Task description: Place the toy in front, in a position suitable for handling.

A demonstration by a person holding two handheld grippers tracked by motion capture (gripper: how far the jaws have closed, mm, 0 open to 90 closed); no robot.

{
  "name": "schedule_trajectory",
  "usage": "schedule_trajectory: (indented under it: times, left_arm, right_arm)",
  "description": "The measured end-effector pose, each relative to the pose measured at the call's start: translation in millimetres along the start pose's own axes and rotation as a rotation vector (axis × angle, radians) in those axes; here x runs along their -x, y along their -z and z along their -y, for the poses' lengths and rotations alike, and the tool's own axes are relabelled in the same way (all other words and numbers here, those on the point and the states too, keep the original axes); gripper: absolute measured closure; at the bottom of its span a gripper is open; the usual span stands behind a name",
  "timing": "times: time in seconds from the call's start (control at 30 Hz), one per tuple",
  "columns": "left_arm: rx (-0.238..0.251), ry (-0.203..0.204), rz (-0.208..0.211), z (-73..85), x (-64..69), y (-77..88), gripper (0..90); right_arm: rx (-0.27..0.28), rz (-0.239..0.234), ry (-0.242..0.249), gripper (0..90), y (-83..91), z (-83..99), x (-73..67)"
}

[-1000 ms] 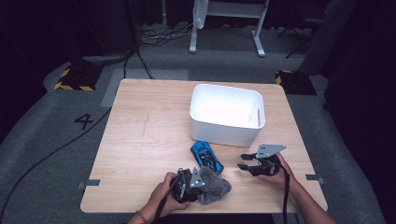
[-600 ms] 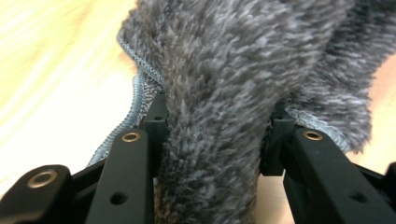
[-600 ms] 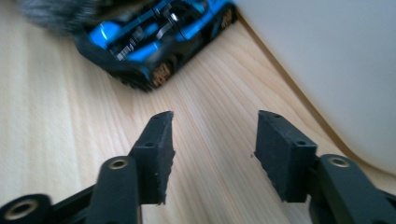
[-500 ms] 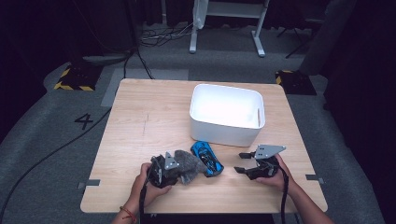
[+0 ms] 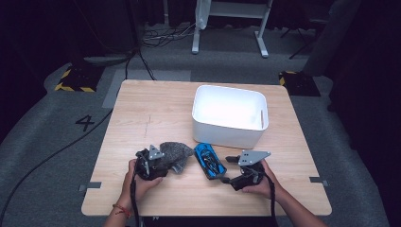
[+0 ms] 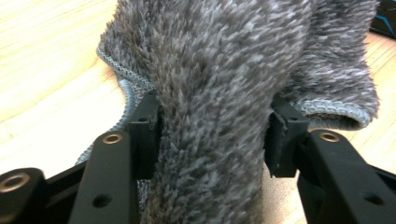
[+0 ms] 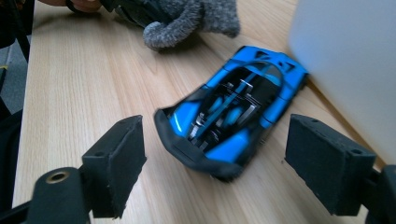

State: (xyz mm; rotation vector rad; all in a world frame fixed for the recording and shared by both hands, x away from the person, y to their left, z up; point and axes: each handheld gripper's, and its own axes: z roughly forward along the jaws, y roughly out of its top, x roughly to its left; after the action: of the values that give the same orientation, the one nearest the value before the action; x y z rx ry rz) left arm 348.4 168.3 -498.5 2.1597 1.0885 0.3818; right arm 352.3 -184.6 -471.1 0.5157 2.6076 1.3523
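Observation:
My left gripper (image 5: 160, 163) is shut on a grey fuzzy cloth (image 5: 174, 152) at the table's front left; in the left gripper view a thick fold of the cloth (image 6: 224, 84) is pinched between the two jaws of that gripper (image 6: 212, 135). A blue toy car (image 5: 210, 161) lies on the wood just right of the cloth, uncovered. My right gripper (image 5: 226, 169) stands open at the car's near end. In the right gripper view the car (image 7: 233, 116) lies just ahead of the open right gripper (image 7: 219, 168), with the cloth (image 7: 187, 18) beyond it.
A white bin (image 5: 230, 116) stands at the back right of the wooden table (image 5: 156, 113), its wall (image 7: 345, 60) close beside the car. Cables and stand legs lie on the floor behind the table.
My left gripper has pulled the cloth to the left and away from the front edge, off the car, which now lies bare. The right gripper has barely moved.

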Motion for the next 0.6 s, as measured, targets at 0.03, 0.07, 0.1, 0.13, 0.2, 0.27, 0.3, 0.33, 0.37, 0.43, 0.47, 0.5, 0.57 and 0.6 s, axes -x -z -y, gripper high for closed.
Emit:
schedule_trajectory:
  times: [0.03, 0.07, 0.1, 0.13, 0.2, 0.27, 0.3, 0.33, 0.37, 0.43, 0.47, 0.5, 0.57, 0.6]
  left_arm:
    - [0.002, -0.008, 0.002, 0.4, -0.1, -0.1, 45.2]
    - [0.008, -0.011, 0.010, 1.4, -0.1, -0.4, 43.9]
    - [0.012, -0.012, 0.015, 2.0, 0.1, -0.7, 42.1]
    - [0.016, -0.015, 0.018, 2.6, 1.0, -1.1, 39.6]
    - [0.026, -0.025, 0.008, 3.5, 1.4, -1.6, 36.5]
    - [0.026, -0.019, -0.007, 3.3, 1.9, -2.1, 35.0]
    - [0.024, 0.002, -0.003, 3.1, 2.9, -2.9, 32.6]
    - [0.021, 0.004, -0.006, 2.6, 3.3, -3.2, 30.6]
    - [0.019, 0.002, -0.012, 2.3, 3.8, -3.4, 29.6]
    - [0.021, 0.005, -0.015, 2.1, 5.0, -3.9, 28.8]
    - [0.021, 0.005, -0.015, 2.1, 5.0, -3.9, 28.8]
    - [0.021, 0.007, -0.016, 2.2, 5.2, -3.8, 28.9]
    - [0.019, 0.007, -0.017, 2.1, 5.4, -3.7, 28.9]
    - [0.021, 0.007, -0.017, 2.1, 5.6, -3.9, 28.9]
  right_arm:
    - [-0.009, 0.011, 0.002, 21.1, -4.8, -1.3, -3.2]
    - [-0.013, 0.022, 0.005, 20.6, -7.8, -1.9, -5.1]
    - [-0.013, 0.020, 0.003, 20.3, -12.1, -3.2, -8.2]
    - [-0.016, 0.020, 0.008, 20.4, -15.2, -4.0, -10.8]
    - [-0.030, 0.029, 0.020, 20.1, -20.3, -4.4, -14.8]
    - [-0.051, 0.042, 0.028, 20.2, -26.4, -3.4, -17.9]
    - [-0.050, 0.054, 0.037, 20.2, -28.1, -2.6, -19.4]
    - [-0.044, 0.060, 0.040, 20.2, -29.4, -2.3, -20.1]
    - [-0.040, 0.073, 0.043, 20.3, -30.7, -2.3, -20.5]
    - [-0.056, 0.136, 0.051, 20.3, -32.6, -1.9, -19.1]
    - [-0.066, 0.132, 0.039, 19.3, -33.1, -0.2, -16.7]
    - [-0.075, 0.123, 0.025, 18.1, -33.6, 2.0, -14.9]
    - [-0.084, 0.124, 0.025, 18.4, -34.1, 3.7, -14.0]
    - [-0.103, 0.129, 0.030, 21.0, -35.4, 6.0, -13.5]
